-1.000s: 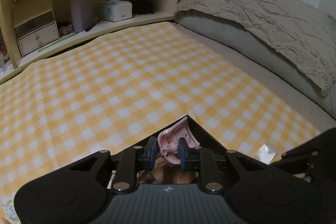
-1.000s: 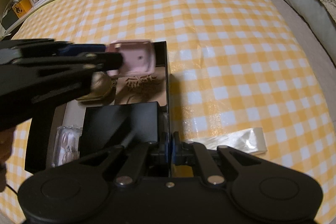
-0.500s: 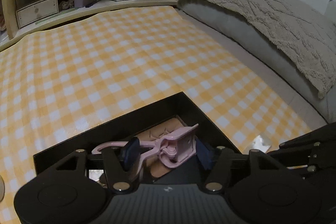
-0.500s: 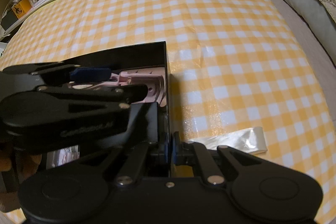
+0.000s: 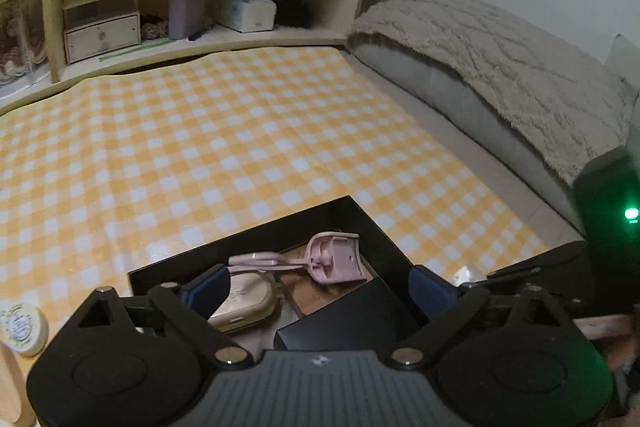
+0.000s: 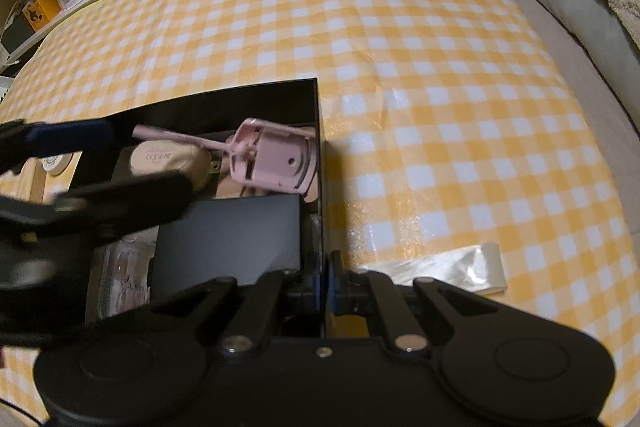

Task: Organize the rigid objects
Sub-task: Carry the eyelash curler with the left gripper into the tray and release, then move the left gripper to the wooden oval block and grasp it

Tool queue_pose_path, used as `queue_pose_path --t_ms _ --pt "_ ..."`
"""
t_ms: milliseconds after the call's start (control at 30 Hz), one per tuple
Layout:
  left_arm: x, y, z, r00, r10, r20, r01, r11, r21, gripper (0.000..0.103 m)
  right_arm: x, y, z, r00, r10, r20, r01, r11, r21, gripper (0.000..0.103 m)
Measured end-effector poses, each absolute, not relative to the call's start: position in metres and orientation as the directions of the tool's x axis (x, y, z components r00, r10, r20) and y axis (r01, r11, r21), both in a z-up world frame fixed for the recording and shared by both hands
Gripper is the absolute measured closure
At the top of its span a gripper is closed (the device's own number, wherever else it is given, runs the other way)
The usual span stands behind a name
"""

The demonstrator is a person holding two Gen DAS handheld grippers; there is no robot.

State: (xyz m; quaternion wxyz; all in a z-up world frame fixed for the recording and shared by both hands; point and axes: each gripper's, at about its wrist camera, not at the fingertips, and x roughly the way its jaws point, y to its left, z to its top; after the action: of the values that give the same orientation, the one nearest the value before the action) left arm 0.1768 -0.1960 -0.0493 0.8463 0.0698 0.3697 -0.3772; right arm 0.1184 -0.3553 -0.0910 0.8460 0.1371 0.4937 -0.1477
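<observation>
Left gripper (image 5: 318,289): jaws opening wide above the black box (image 6: 224,98), nothing between the pads. The pink eyelash curler (image 6: 272,159) lies free in the box's far right corner, its handle pointing left over a beige oval case (image 6: 170,159). A black lid or inner box (image 6: 228,239) fills the near part. Right gripper (image 6: 325,281): jaws closed, apparently pinching the box's near right wall, though the contact is shadowed. A clear wrapper (image 6: 452,267) lies on the yellow checked cloth (image 6: 400,27), right of the box.
</observation>
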Motion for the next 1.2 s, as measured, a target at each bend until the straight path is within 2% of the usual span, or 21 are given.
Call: queue_pose_path --t_ms 333,900,1200 --pt "0.161 -0.162 -0.021 0.465 -0.584 -0.665 0.650 0.735 -0.191 0.000 0.118 -0.355 -0.091 0.468 -0.116 -0.876 0.385 0.919 0.084 0.099" --pt "0.146 -0.100 -0.009 0.502 -0.531 -0.683 0.613 0.775 -0.153 0.000 0.119 -0.355 -0.090 0.464 -0.121 -0.878 0.386 0.919 0.077 0.099" --pt "0.168 -0.054 -0.015 0.566 -0.468 -0.678 0.497 0.850 -0.172 0.000 0.120 -0.354 -0.092 0.462 -0.122 -0.878 0.386 0.920 0.075 0.099"
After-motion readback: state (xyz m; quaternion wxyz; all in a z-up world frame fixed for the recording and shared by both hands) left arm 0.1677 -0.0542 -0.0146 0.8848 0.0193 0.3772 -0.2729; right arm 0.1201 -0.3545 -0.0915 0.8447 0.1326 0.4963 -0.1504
